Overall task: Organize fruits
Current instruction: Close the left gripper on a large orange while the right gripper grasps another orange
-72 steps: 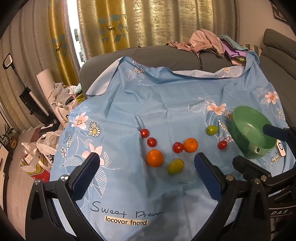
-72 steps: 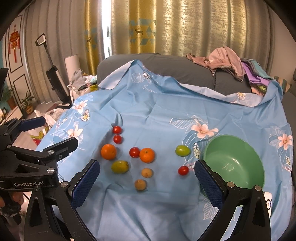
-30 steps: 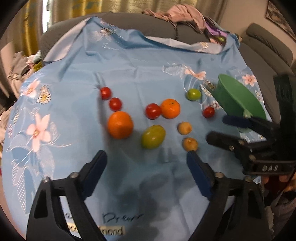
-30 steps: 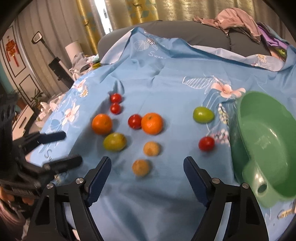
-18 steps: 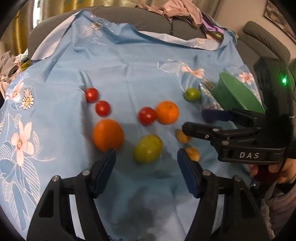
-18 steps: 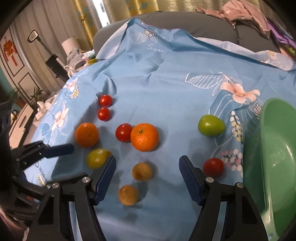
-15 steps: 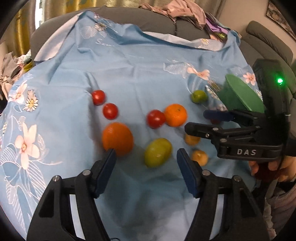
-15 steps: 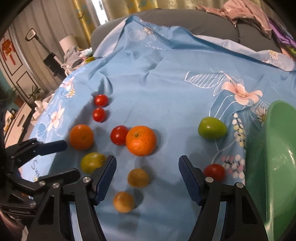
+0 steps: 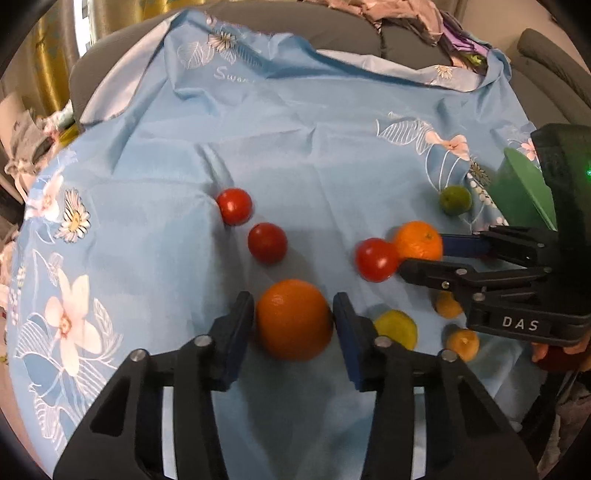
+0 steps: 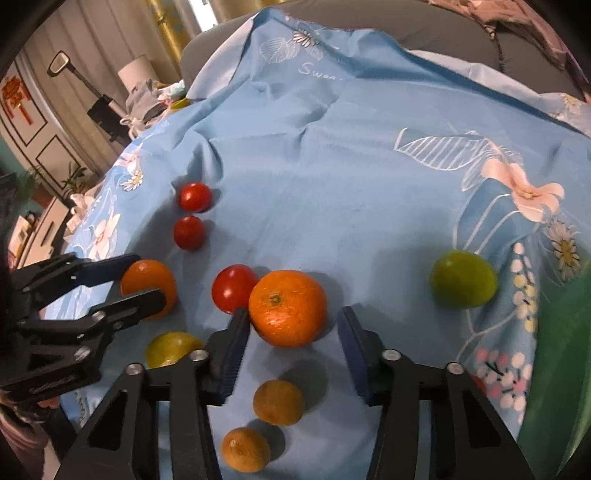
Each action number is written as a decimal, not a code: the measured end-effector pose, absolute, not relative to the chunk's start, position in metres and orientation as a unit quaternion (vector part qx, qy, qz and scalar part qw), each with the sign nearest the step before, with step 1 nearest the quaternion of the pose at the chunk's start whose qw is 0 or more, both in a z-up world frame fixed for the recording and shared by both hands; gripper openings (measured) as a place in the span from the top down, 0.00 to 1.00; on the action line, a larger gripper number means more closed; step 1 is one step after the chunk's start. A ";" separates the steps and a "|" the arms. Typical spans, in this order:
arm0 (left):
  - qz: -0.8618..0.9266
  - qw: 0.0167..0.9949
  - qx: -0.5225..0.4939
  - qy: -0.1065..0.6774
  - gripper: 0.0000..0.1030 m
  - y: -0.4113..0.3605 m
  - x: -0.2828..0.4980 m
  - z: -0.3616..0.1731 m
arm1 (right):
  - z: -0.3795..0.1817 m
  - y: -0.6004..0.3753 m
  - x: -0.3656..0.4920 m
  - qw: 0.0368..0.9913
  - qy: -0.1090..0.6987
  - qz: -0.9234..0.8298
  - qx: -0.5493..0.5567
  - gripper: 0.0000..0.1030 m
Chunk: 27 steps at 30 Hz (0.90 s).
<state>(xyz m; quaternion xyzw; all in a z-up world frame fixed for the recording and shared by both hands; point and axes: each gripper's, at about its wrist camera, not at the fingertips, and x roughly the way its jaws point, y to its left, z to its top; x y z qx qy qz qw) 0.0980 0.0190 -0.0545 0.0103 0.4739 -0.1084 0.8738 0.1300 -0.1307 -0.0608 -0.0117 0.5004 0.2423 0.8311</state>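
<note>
Fruits lie on a blue flowered cloth [image 9: 295, 122]. My left gripper [image 9: 293, 323] is shut on a large orange [image 9: 293, 319], both pads touching its sides; the orange still rests on the cloth. My right gripper [image 10: 291, 328] is open around a second orange [image 10: 287, 307], with its left pad near the fruit and a gap at the right pad. That gripper shows in the left wrist view [image 9: 424, 258] by the same orange [image 9: 418, 240]. Three red tomatoes [image 9: 376, 259] [image 9: 267, 242] [image 9: 234, 206], a yellow-green fruit [image 9: 396, 328], a green fruit [image 10: 463, 283] and two small tangerines [image 10: 277, 401] [image 10: 245, 448] lie around.
A green bowl [image 9: 524, 195] stands at the right edge of the cloth, also at the right edge of the right wrist view [image 10: 557, 369]. A grey sofa with piled clothes [image 9: 406, 14] is behind. A floor cleaner [image 10: 96, 96] and clutter stand at the left.
Both grippers have moved forward and down to the fruits. The left gripper has shifted left and closed on the large orange. The right gripper has narrowed around the second orange.
</note>
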 end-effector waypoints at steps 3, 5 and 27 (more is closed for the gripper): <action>-0.106 0.876 0.010 0.471 0.59 0.019 0.098 -0.054 | -0.061 -0.127 0.130 0.833 0.496 0.245 -0.020 0.58; -0.107 0.875 0.001 0.473 0.59 0.021 0.099 -0.054 | -0.060 -0.128 0.130 0.836 0.492 0.241 -0.020 0.59; -0.122 0.872 0.002 0.474 0.51 0.008 0.111 -0.050 | -0.006 -0.177 0.082 0.872 0.427 0.235 0.042 0.59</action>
